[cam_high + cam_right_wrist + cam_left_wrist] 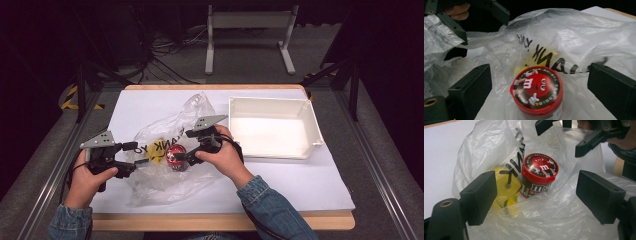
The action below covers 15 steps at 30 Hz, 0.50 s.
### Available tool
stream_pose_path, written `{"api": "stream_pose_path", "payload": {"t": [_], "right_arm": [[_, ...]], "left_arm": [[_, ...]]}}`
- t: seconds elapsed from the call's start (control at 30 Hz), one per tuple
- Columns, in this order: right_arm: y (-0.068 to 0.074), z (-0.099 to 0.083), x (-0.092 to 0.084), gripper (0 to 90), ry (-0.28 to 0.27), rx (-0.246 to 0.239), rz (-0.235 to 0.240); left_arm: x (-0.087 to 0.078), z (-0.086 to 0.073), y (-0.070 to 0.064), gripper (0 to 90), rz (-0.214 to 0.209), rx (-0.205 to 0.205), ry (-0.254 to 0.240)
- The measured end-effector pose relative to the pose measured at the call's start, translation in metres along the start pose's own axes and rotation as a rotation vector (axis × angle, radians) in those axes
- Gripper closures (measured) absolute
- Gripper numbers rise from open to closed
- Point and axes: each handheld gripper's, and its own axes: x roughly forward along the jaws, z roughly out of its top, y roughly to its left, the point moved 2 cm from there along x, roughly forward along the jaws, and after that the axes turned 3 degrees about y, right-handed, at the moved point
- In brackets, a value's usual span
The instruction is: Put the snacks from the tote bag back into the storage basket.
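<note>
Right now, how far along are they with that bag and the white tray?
Little looks done: the tray holds nothing. In hand: both grippers, left and right, open, flank the red tub on the bag. Probably left: gripping the tub and moving it.

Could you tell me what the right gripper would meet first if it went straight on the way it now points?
Most likely the red-lidded M&M's tub, which stands centred between the right gripper's open fingers, just ahead. Whether a layer of the plastic bag lies in front is unclear.
</note>
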Motion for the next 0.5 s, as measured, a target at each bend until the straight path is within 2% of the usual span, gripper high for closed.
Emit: {"api": "stream_pose_path", "payload": {"t": [0.13, 0.23, 0.33, 0.37, 0.4, 0.5], "right_arm": [[0.004, -0.002, 0.008, 2.6, 0.044, -0.029, 0.019], [0.005, -0.004, 0.011, 2.4, 0.059, -0.043, 0.017], [0.005, -0.007, 0.016, 2.4, 0.084, -0.055, 0.016], [0.005, -0.008, 0.018, 2.5, 0.093, -0.060, 0.014], [0.005, -0.009, 0.020, 2.5, 0.103, -0.066, 0.010], [0.004, -0.011, 0.024, 2.6, 0.120, -0.070, -0.001]], "left_arm": [[-0.002, 0.001, -0.003, 16.8, 0.000, -0.005, -0.010], [-0.004, 0.003, -0.003, 15.5, 0.010, 0.012, -0.020], [-0.006, 0.004, -0.004, 13.5, 0.013, 0.008, -0.035], [-0.006, 0.005, -0.004, 13.0, 0.020, 0.022, -0.039], [-0.007, 0.005, -0.005, 12.4, 0.015, 0.007, -0.043], [-0.009, 0.005, -0.005, 10.5, 0.030, 0.009, -0.064]]}}
